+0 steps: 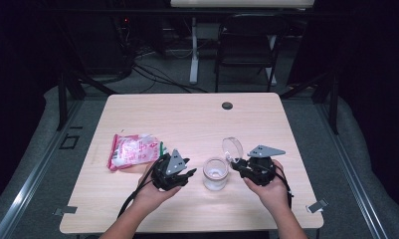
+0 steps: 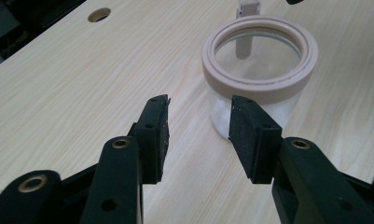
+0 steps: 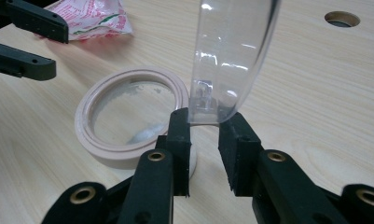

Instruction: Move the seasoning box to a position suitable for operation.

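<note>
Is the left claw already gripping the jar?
No: in the left gripper view the left claw stands open just short of the jar, with bare table showing between its pads.

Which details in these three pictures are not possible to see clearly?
- Print on the pink packet: too small in the high view; cut by the top edge in the right gripper view.
- Top of the clear lid: cut off by the upper edge of the right gripper view.
- Right gripper grip on the lid: the glare hides whether the pads press it.
- What lies in the jar: only a whitish blur through the glass in both gripper views.
</note>
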### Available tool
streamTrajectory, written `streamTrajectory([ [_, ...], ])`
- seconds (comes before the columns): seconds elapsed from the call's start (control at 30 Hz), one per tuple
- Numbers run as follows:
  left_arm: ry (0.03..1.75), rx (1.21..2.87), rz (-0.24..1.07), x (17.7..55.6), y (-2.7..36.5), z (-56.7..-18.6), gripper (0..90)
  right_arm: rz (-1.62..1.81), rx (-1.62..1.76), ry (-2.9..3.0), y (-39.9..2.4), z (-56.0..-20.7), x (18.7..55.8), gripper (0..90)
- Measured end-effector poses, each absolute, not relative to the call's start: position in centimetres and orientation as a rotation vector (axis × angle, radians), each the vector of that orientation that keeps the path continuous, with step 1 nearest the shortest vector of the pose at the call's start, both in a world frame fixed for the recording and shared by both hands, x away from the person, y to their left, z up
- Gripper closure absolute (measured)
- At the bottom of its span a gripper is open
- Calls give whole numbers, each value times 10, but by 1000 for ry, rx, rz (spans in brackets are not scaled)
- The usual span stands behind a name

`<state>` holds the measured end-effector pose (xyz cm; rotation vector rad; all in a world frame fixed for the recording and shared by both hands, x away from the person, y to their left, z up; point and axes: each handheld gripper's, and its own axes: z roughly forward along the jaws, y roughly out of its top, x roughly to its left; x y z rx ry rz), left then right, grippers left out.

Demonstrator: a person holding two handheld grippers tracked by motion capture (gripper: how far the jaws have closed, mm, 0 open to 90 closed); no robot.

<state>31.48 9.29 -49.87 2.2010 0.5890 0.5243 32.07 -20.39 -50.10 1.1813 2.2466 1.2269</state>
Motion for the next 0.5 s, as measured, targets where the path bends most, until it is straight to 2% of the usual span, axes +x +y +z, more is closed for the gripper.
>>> streamTrajectory([
  [0.5, 672, 2196, 555, 309, 114, -501, 581, 1251, 1193, 2259, -202, -501, 345, 764],
])
